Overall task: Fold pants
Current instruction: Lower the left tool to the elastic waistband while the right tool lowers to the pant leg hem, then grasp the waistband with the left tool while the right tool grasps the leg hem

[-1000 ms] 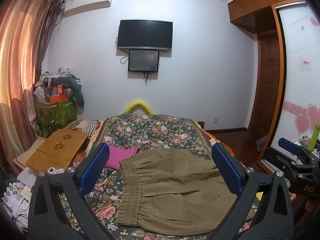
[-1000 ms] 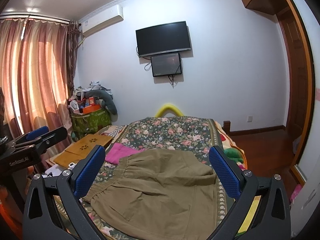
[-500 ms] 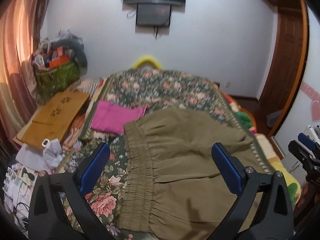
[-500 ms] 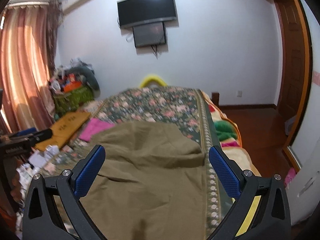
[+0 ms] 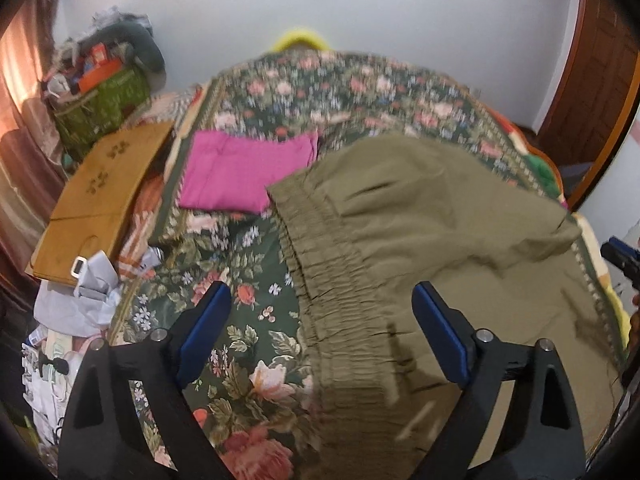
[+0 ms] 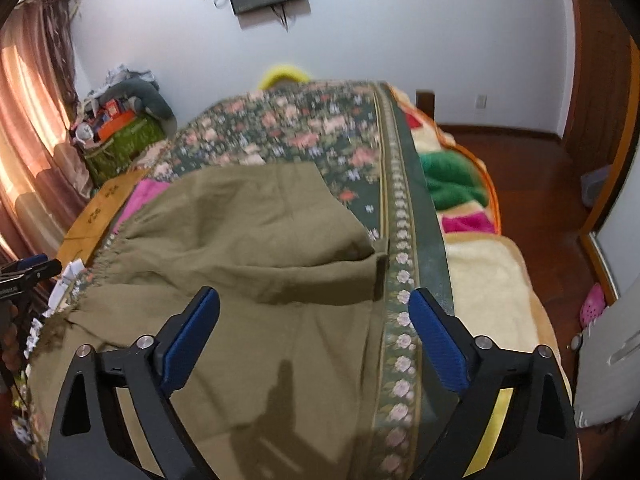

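Note:
Olive-green pants lie on the floral bedspread, with the elastic waistband toward the left. They also show in the right wrist view, one layer folded over. My left gripper is open and empty, hovering above the waistband. My right gripper is open and empty, above the pants' right side near the bedspread's border.
A folded magenta cloth lies on the bed left of the pants. A wooden lap desk and papers sit off the bed's left edge. A cluttered green basket stands behind. Colourful blankets hang off the right side.
Both grippers have tilted downward and moved closer over the pants; the wall and television have slid out of the top of the views. Both stay open.

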